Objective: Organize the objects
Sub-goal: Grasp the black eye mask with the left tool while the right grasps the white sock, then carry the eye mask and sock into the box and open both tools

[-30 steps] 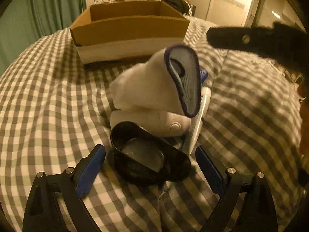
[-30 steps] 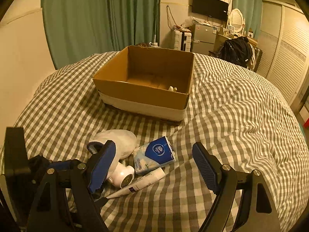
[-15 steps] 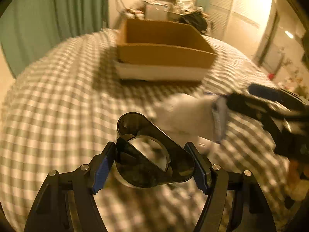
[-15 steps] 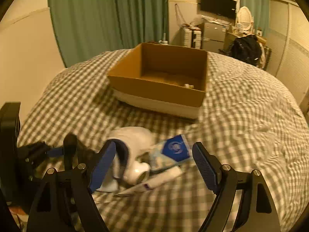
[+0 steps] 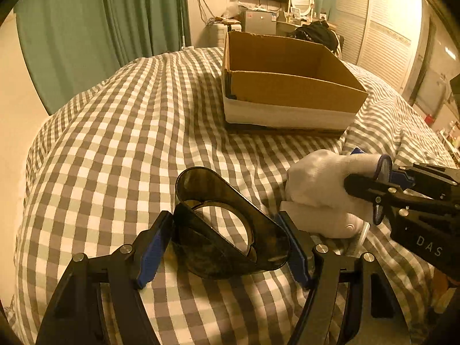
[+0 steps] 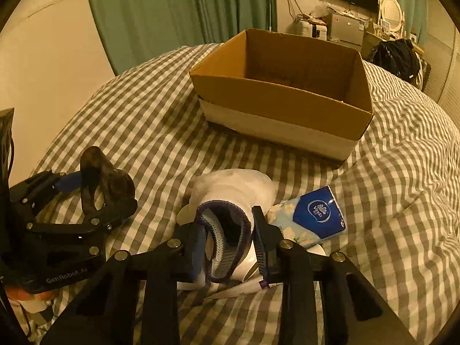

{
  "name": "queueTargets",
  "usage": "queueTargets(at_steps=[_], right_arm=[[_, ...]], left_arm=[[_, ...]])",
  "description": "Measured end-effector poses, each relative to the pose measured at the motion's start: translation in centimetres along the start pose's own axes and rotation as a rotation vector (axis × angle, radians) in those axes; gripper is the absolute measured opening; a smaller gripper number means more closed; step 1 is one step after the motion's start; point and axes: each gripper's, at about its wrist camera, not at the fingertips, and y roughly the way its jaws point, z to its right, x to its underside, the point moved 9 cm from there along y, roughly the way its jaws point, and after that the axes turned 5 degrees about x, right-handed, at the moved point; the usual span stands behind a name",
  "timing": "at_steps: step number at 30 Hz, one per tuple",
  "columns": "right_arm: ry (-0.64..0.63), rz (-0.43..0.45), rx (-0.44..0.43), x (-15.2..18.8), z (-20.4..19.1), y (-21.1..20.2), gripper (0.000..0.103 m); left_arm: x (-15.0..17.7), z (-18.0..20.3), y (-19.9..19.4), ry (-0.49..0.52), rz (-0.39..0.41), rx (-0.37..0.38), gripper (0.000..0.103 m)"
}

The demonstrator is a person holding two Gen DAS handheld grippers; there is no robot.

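Note:
My left gripper [image 5: 230,238] is shut on a dark tinted holder [image 5: 227,227] with a ring inside, lifted just above the checked bedspread; it also shows in the right wrist view [image 6: 100,184]. My right gripper [image 6: 228,241] is shut on the blue-trimmed cuff of a white sock [image 6: 233,195], which also shows in the left wrist view [image 5: 322,181]. An open cardboard box [image 5: 287,86] stands farther back on the bed, also in the right wrist view [image 6: 284,92].
A blue tissue pack [image 6: 313,218] lies right of the sock. A white rounded device [image 5: 325,224] and a white tube [image 6: 238,287] lie under the sock. Green curtains, a TV and furniture stand behind the bed.
My left gripper closed on the dark holder and lifted it, swinging left. My right gripper moved onto the sock and closed on its cuff.

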Motion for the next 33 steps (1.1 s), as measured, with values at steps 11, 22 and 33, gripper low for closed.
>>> queueTargets(at_steps=[11, 22, 33], right_arm=[[0.003, 0.121, 0.029, -2.3, 0.6, -5.7, 0.019], [-0.028, 0.314, 0.101, -8.3, 2.7, -14.1, 0.019], [-0.059, 0.422, 0.143, -18.2, 5.5, -13.7, 0.019]], left_arm=[[-0.8, 1.2, -3.3, -0.030, 0.038, 0.037, 0.074], [-9.1, 2.8, -7.6, -0.021, 0.169, 0.118, 0.074], [-21.2, 3.7, -3.3, 0.031, 0.246, 0.119, 0.074]])
